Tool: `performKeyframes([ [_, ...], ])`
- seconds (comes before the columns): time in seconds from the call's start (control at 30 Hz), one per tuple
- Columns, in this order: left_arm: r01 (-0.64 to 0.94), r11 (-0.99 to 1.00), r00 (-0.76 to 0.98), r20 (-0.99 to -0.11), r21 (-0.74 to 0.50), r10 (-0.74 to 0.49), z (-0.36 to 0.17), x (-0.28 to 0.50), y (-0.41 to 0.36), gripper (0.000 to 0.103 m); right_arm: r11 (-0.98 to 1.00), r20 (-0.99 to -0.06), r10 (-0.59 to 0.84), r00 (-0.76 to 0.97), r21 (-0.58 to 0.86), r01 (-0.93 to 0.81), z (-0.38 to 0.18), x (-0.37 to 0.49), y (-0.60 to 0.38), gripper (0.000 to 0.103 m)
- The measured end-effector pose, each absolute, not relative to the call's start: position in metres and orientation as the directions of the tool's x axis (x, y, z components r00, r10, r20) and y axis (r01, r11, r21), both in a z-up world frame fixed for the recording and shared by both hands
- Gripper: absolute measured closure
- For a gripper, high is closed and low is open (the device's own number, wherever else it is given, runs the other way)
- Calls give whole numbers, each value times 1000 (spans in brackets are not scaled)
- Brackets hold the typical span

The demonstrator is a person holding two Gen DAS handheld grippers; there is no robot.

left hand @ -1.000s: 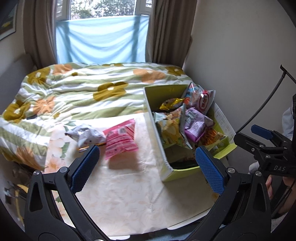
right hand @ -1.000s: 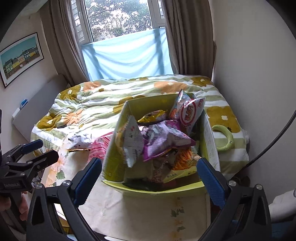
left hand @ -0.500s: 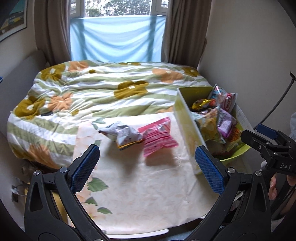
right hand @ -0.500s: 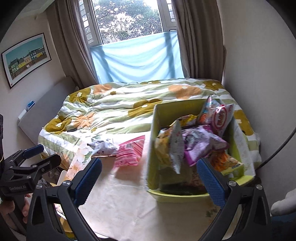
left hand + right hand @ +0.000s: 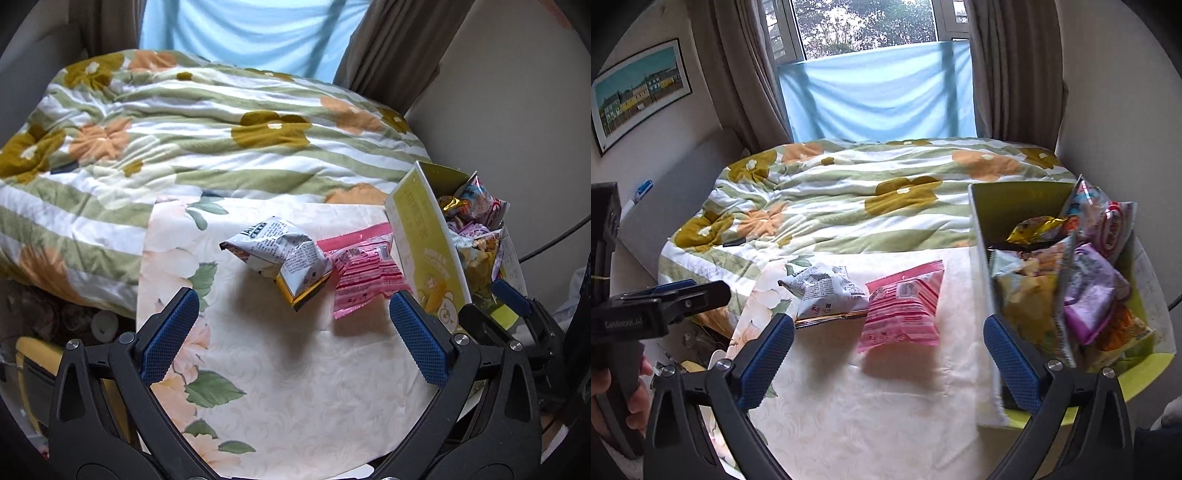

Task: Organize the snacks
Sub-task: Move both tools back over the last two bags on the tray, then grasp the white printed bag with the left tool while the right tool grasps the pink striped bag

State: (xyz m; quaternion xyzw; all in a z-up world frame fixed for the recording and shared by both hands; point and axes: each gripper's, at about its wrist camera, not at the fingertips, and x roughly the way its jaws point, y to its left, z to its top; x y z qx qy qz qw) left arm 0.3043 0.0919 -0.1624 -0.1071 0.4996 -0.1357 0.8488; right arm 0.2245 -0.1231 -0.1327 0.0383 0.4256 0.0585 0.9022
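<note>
A grey-white snack packet [image 5: 284, 254] [image 5: 825, 291] and a pink striped snack packet [image 5: 364, 275] [image 5: 905, 310] lie side by side on the cream floral tablecloth [image 5: 288, 391]. A yellow-green box [image 5: 421, 243] [image 5: 982, 236] packed with several snack bags stands to their right. My left gripper [image 5: 293, 336] is open and empty, just in front of the two packets. My right gripper [image 5: 890, 365] is open and empty, in front of the pink packet and beside the box. The left gripper also shows at the left of the right wrist view [image 5: 676, 295].
A bed with a green-striped floral quilt [image 5: 871, 192] lies behind the table. A curtained window with a blue sheet [image 5: 882, 96] is beyond it. A wall stands at the right, and clutter lies on the floor at the left [image 5: 55, 321].
Both grippers have swung left, away from the box and toward the two loose packets. The left gripper has come closer to them and tilted down. Both stay open.
</note>
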Motion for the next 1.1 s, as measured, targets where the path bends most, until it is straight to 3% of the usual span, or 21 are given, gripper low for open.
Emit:
performKeyframes([
  [0.27, 33, 858, 322, -807, -512, -494, -253, 375, 93, 1, 998, -810, 54, 585, 29, -51, -188, 268, -99, 1],
  [0.67, -86, 832, 216, -826, -548, -521, -320, 418, 74, 1, 995, -863, -25, 505, -71, -73, -240, 304, -95, 1],
  [0.87, -36, 843, 218, -827, -537, -518, -320, 422, 74, 13, 995, -871, -20, 490, -67, -78, -249, 310, -94, 1],
  [0.93, -17, 851, 215, -833, -526, -510, -319, 423, 76, 23, 996, -880, -6, 476, -45, -71, -253, 313, -98, 3],
  [1.1, 22, 850, 215, -828, -526, -518, -317, 420, 80, 30, 998, -889, 14, 458, -16, -63, -258, 318, -103, 5],
])
